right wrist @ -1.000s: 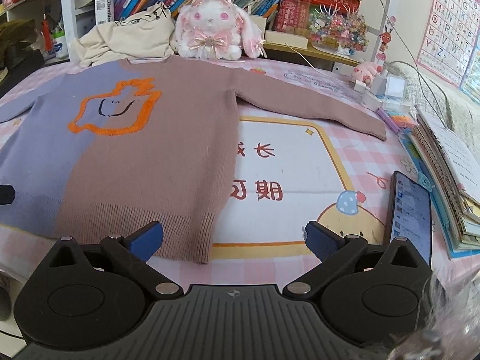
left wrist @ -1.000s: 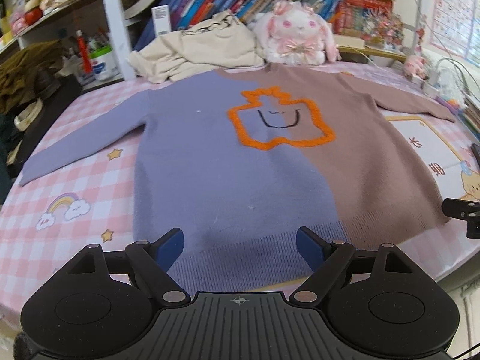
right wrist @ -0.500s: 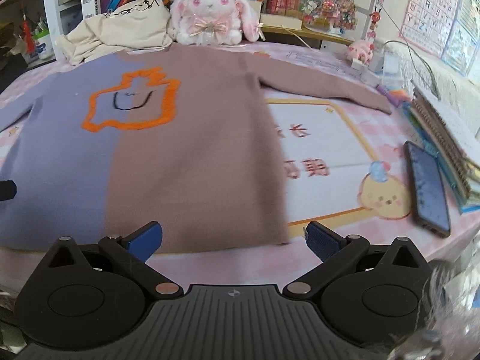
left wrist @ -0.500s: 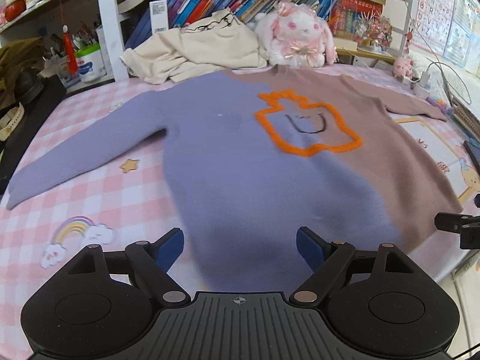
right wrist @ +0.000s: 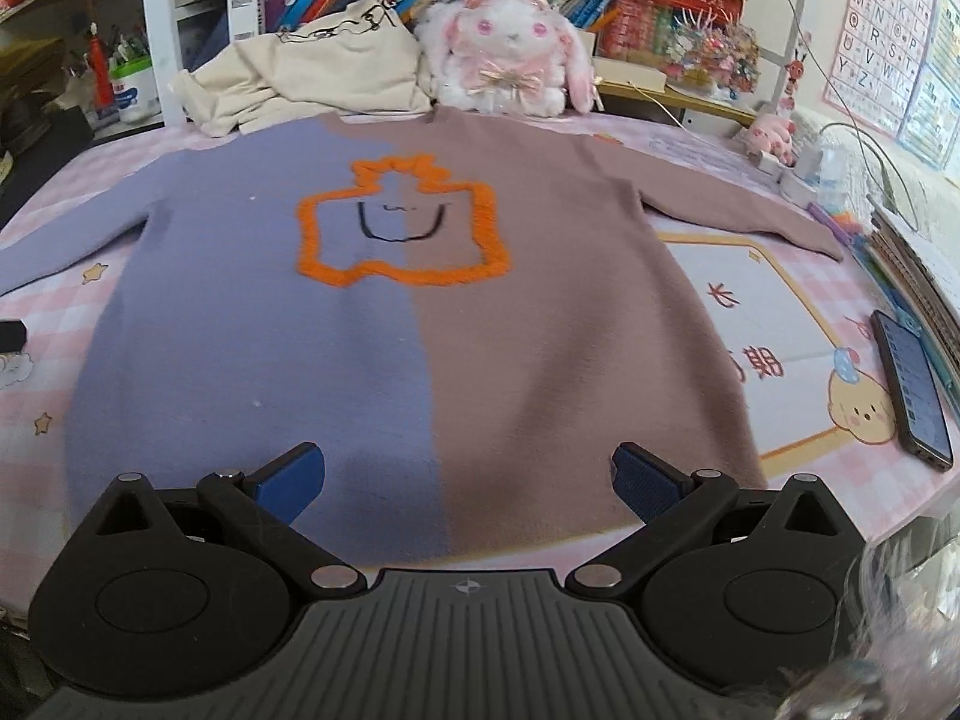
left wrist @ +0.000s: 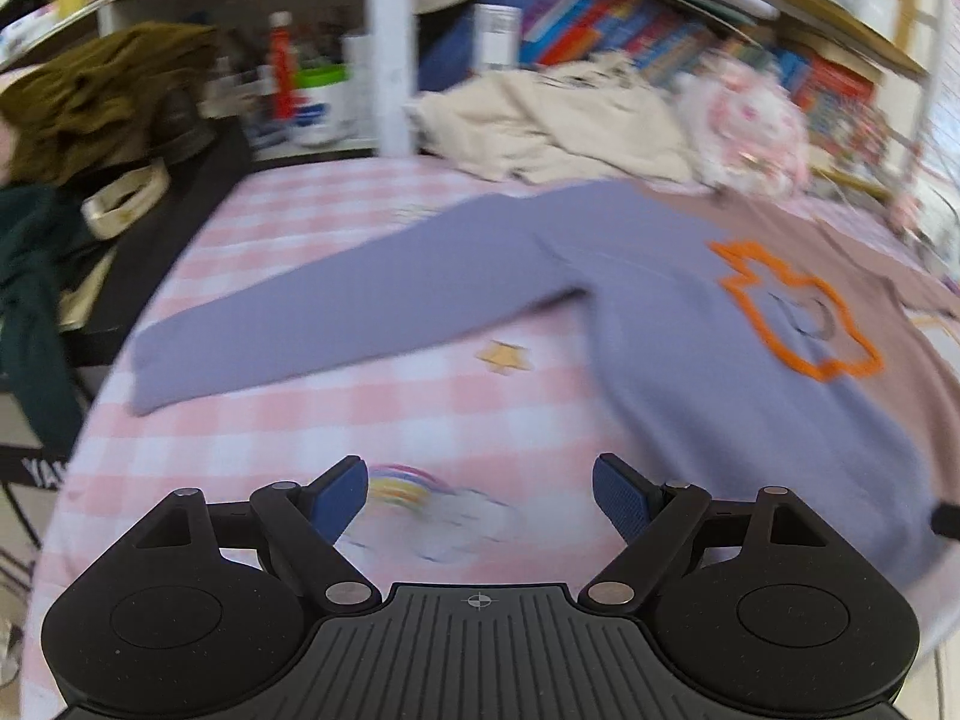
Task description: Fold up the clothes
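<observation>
Sweater [right wrist: 420,312] lies flat, face up on the pink checked cloth [left wrist: 372,420], both sleeves spread out, collar far, hem near. Half lilac, half mauve-brown, w/ orange outline motif [right wrist: 402,222] on chest. Lilac sleeve [left wrist: 336,324] runs out to the left, long axis slanting, cuff ahead & slightly left of left gripper [left wrist: 480,501], the nearer one; its jaws are wide apart, nothing betw. them. Right gripper [right wrist: 468,480] is over the hem mid-body, jaws also apart, holding nothing.
</observation>
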{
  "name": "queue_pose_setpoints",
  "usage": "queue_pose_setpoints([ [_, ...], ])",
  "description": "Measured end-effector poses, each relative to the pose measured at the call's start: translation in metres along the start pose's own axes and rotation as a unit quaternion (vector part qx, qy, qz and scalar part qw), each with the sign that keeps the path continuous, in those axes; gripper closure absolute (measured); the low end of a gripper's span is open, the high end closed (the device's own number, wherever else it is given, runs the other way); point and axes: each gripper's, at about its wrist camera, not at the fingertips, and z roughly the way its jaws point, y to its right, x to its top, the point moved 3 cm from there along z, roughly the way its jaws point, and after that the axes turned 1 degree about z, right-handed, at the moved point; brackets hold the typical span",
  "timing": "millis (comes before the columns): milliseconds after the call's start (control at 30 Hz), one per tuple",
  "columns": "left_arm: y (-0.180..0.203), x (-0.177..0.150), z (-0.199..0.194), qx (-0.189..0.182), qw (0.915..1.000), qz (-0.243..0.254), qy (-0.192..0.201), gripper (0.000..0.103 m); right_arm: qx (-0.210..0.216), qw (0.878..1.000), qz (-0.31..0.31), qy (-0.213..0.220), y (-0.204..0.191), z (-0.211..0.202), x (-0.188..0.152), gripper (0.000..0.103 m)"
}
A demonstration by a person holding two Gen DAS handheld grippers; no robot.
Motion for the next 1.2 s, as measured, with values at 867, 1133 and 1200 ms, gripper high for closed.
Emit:
queue_pose_setpoints([
  [867, -0.127, 0.013, 0.045, 0.111, 0.9712, -0.196, 0.077, 0.021, -0.023, 1.0, 0.002, 0.003, -0.011, 0.011, 0.018, 0.0],
  [1133, -0.143, 0.013, 0.053, 0.076, 0.9507, -0.284, 0.098, 0.022, -0.033, 0.999, 0.008, -0.001, -0.002, 0.012, 0.019, 0.0],
  [1200, -0.138, 0.015, 0.055, 0.052, 0.9494, -0.293, 0.1, 0.022, -0.034, 0.999, 0.011, -0.004, 0.0, 0.013, 0.019, 0.0],
])
